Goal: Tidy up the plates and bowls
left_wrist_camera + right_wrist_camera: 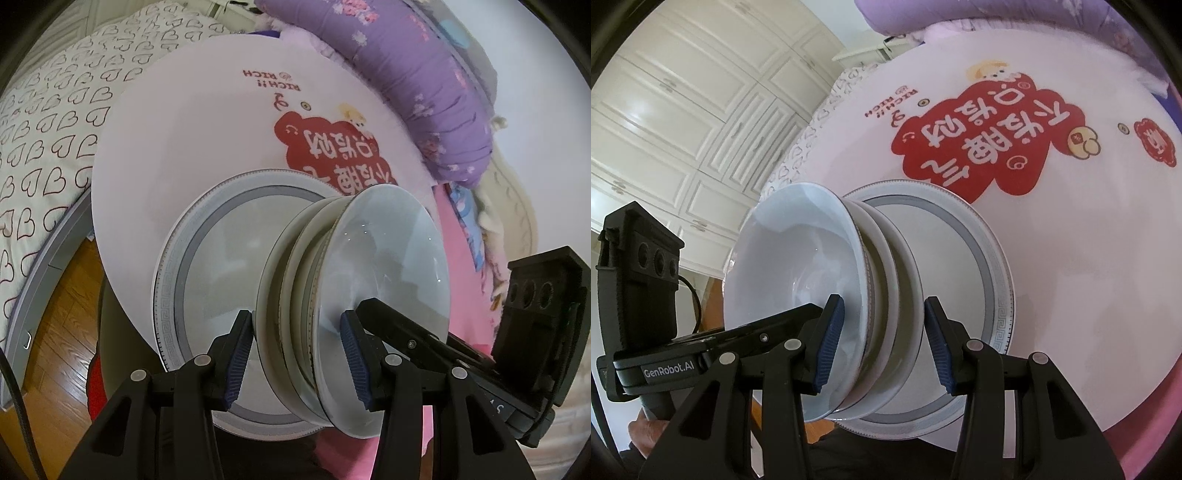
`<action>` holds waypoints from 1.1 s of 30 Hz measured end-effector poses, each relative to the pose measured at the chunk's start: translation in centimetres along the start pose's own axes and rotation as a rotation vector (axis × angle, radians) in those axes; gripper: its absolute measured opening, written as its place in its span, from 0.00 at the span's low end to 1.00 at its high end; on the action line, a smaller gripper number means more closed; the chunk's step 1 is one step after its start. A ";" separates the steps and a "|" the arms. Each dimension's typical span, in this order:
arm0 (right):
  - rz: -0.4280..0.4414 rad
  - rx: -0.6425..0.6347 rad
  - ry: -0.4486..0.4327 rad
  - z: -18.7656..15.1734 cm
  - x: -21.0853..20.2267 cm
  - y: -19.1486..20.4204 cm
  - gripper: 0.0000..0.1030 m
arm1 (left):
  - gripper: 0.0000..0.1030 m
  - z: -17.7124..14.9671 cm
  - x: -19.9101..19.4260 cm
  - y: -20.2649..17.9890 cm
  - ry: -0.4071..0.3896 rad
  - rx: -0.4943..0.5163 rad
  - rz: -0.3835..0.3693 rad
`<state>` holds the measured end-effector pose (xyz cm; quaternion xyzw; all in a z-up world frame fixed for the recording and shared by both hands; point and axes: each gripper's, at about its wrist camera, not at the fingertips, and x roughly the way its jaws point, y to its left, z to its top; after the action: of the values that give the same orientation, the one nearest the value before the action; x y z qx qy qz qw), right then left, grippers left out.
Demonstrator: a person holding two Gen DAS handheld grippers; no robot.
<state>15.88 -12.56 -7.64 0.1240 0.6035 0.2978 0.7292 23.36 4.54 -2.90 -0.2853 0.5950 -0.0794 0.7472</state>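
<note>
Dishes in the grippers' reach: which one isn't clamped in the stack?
The large plate with the grey patterned rim, lying flat on the white table. The stacked bowls are held between both grippers' pads.

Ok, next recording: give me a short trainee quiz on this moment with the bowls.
1. True or false: only one hand-held gripper holds the stack of bowls.
2. What lies on the round white table just behind the stack? A) a grey-banded plate B) a cutting board C) a frying pan
3. What colour is the large graphic printed on the table?

Key
1. False: the left hand-held gripper and the right hand-held gripper each clamp the stack from opposite sides.
2. A
3. Red
</note>
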 end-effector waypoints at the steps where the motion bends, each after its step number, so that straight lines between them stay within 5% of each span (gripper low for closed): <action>1: 0.000 0.001 0.001 0.0 0.1 -0.1 0.44 | 0.44 0.0 0.1 0.0 0.000 0.001 0.001; 14: -0.005 -0.007 0.005 0.0 0.3 0.2 0.46 | 0.46 0.1 0.7 -0.1 -0.002 0.036 0.001; 17: -0.009 -0.011 -0.009 0.0 0.0 0.3 0.47 | 0.61 0.0 0.1 -0.4 -0.036 0.068 0.021; 18: -0.004 -0.008 -0.014 0.0 -0.2 0.3 0.51 | 0.76 0.0 -0.2 -0.4 -0.044 0.073 0.017; 21: -0.008 0.004 -0.047 0.0 -1.0 0.0 0.76 | 0.99 -0.2 -1.4 -0.2 -0.100 0.075 0.026; 27: -0.017 0.022 -0.097 -0.7 -2.3 -0.1 1.00 | 0.99 -1.4 -3.1 -0.2 -0.155 0.103 0.026; 33: 0.014 0.065 -0.155 -2.0 -3.7 0.4 1.00 | 0.99 -4.2 -5.9 -1.4 -0.289 0.159 0.101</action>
<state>13.47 -14.82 -4.92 0.1744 0.5536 0.2728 0.7673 18.10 4.66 2.29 -0.2036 0.4867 -0.0468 0.8482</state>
